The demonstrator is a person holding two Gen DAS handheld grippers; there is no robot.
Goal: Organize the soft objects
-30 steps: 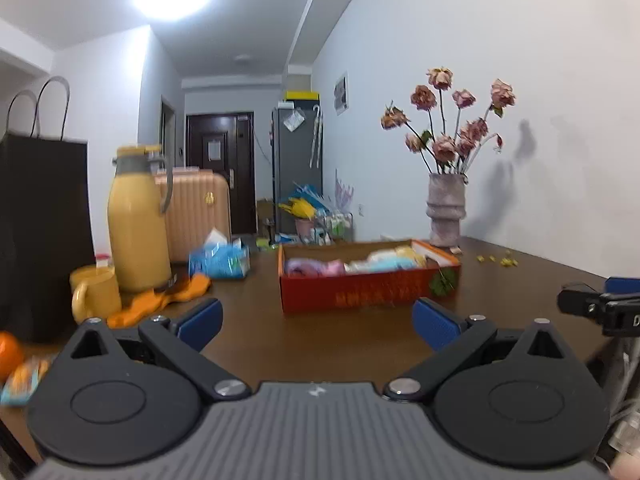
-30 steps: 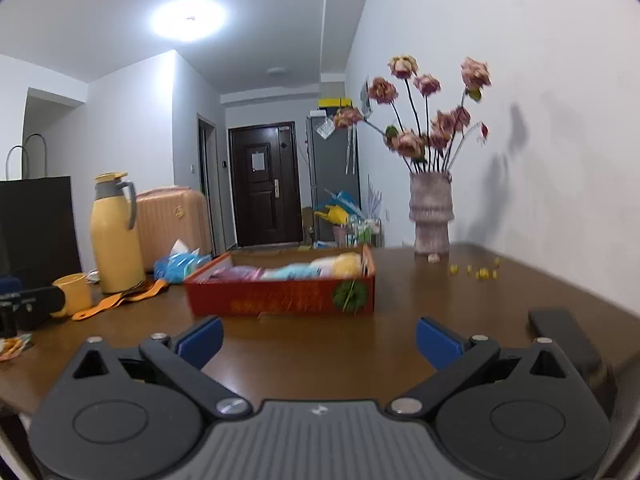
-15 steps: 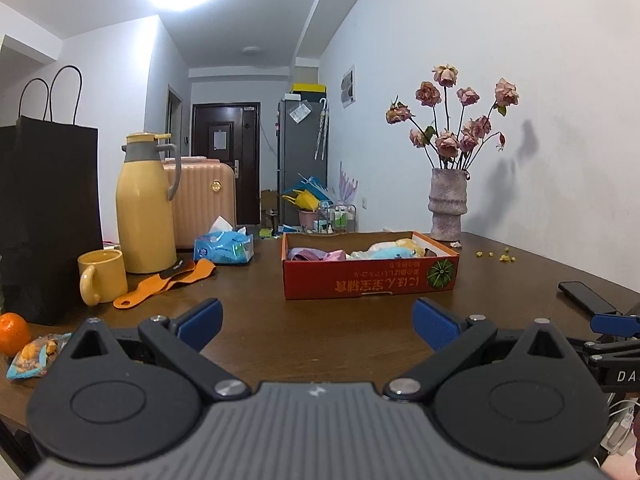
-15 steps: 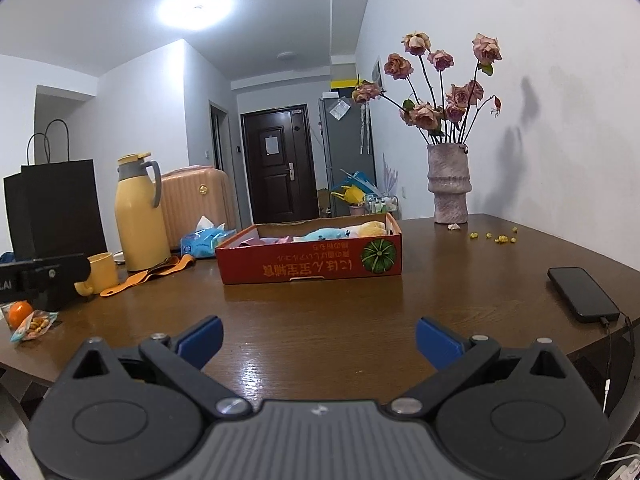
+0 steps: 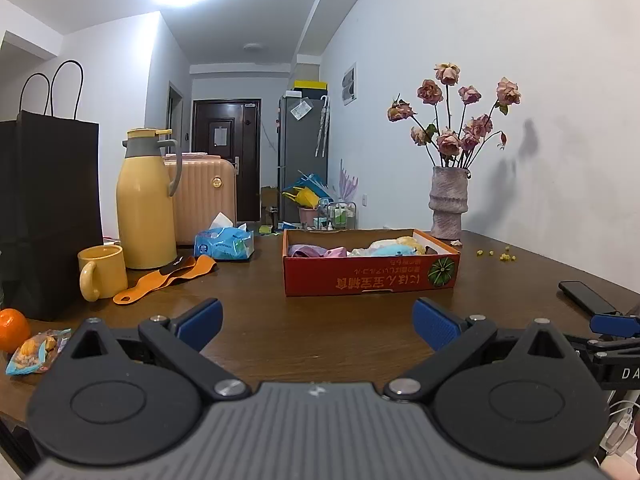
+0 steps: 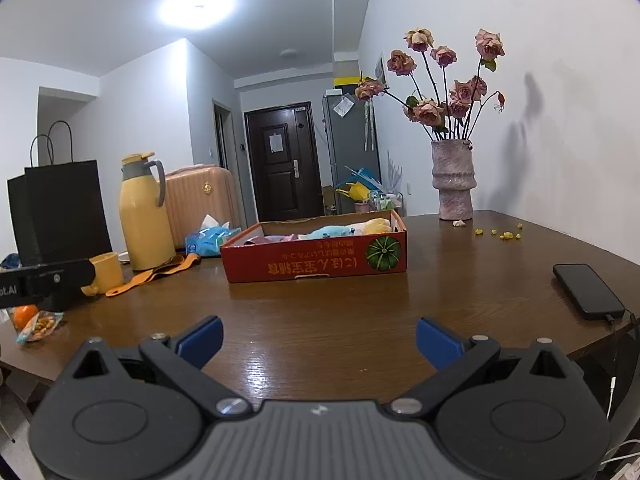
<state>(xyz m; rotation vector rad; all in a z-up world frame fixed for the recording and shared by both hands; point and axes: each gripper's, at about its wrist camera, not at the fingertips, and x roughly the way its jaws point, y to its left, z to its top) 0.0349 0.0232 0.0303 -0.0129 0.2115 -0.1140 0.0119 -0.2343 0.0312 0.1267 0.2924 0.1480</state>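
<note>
Left gripper (image 5: 316,322): blue pads spread wide, nothing between them, poised over the near edge of the wooden table (image 5: 320,320). Right gripper (image 6: 318,338): likewise spread and empty. The red cardboard box (image 5: 370,280) sits straight ahead of both tools, well apart from either, holding the soft objects (image 5: 360,249) (pink, blue and yellow pieces). Ahead-left of the left tool stand a yellow mug (image 5: 102,272) and thermos (image 5: 146,200). A phone (image 6: 588,290) lies ahead-right of the right tool.
</note>
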